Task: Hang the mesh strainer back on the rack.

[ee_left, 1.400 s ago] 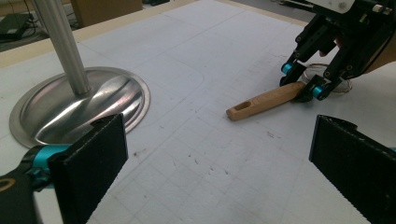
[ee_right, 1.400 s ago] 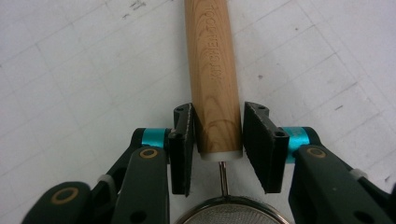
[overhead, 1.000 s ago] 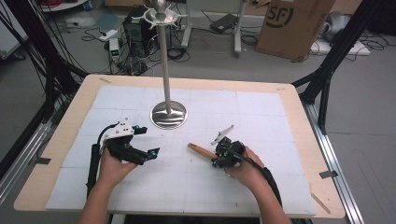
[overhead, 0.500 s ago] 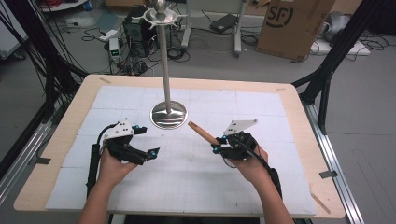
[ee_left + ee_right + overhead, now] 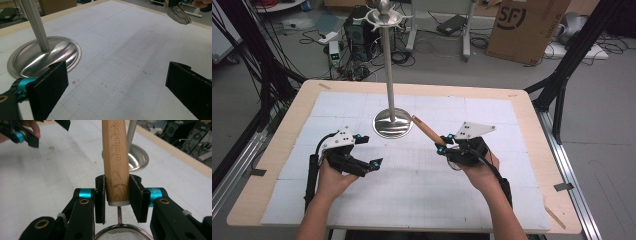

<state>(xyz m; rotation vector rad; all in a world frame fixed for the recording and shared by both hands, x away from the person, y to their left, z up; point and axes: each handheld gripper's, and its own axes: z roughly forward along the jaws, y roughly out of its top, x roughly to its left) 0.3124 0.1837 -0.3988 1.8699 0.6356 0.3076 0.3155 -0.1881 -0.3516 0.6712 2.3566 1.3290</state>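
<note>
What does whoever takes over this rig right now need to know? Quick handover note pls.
Right gripper: shut on the strainer's wooden handle, mesh bowl toward the hand, held clear of the table.
Left gripper: open, nothing between the jaws, low over the mat near the stand base.
Done: strainer picked up.
Left: probably hang it on the steel stand; its top hooks carry nothing yet.

The strainer (image 5: 123, 233)'s mesh bowl is cut off by the bottom edge.
</note>
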